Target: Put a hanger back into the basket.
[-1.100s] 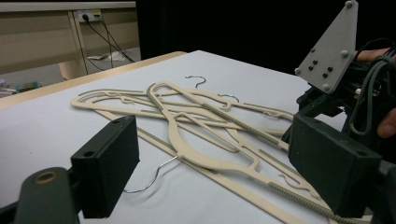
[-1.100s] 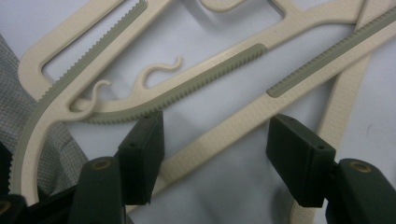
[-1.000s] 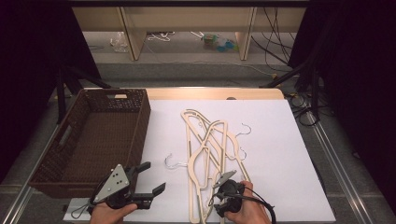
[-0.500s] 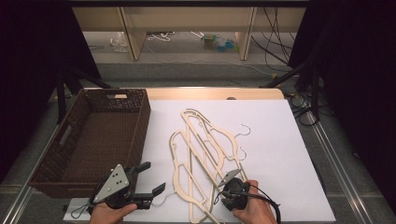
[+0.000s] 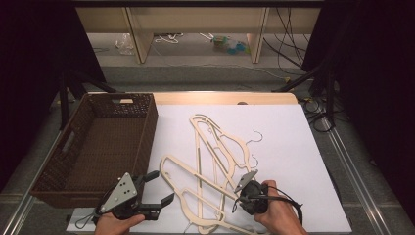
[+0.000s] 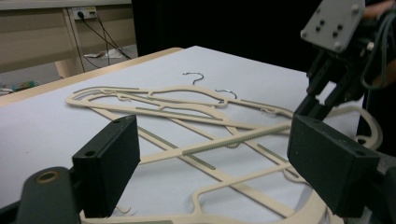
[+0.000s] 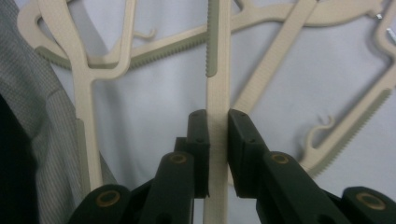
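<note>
Gripping one cream hanger [image 7: 217, 70] by its straight bar, the right gripper [image 7: 217, 140] has its two black pads pressed against either side of that bar; its jaws have just been closing, and the bar sits between them. In the high view this gripper [image 5: 243, 192] lies at the near edge of the white sheet [image 5: 288, 147], to the right of the wicker basket [image 5: 100, 147], with the held hanger [image 5: 195, 181] running from it toward the basket's near right corner.

The left gripper [image 5: 155, 188] hovers just in front of the basket's near right corner; its jaws stand spread wide with nothing between the pads, and its own view looks across the pile through that gap.

Status, as a judgement: the work appears to be moving hangers from the sheet into the basket; the basket interior shows no hangers, so no transfer is complete. One hanger is secured and partly drawn out of the pile toward the basket; the remaining hangers [image 5: 215, 142] lie overlapped on the sheet to the right of the basket, their metal hooks [image 5: 255, 135] pointing away from it.

Remaining: lift the held hanger free of the overlapping ones; carry it over the basket rim; release; repeat for each hanger left on the sheet.
</note>
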`<state>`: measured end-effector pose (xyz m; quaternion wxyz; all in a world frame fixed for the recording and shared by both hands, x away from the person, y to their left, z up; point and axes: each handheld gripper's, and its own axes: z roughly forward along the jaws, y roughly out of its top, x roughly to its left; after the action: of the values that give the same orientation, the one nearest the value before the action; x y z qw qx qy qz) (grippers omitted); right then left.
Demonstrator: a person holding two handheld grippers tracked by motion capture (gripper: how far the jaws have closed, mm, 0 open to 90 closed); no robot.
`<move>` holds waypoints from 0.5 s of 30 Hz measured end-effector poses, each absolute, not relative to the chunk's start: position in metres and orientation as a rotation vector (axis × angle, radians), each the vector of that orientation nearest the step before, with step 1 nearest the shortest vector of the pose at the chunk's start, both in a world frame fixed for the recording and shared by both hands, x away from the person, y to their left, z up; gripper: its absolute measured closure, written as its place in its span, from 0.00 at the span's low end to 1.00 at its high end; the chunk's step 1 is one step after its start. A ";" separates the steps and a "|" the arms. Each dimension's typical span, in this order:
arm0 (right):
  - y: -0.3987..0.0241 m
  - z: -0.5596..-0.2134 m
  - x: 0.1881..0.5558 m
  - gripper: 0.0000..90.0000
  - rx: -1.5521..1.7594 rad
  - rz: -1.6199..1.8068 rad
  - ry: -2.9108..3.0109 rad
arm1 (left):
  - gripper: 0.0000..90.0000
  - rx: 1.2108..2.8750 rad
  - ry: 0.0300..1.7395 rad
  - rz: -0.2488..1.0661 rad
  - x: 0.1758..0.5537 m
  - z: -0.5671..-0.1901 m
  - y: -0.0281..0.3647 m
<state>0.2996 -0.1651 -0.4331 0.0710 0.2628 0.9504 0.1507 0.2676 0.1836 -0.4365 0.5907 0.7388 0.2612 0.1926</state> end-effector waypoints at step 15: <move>-0.186 -0.393 0.310 0.90 0.660 0.418 2.843 | 0.22 2.006 0.407 0.396 0.263 -0.459 0.139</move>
<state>0.3100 -0.1861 -0.3926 0.0965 0.2227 0.9598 0.1411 0.2635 0.1386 -0.4594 0.5040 0.8311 0.1688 0.1638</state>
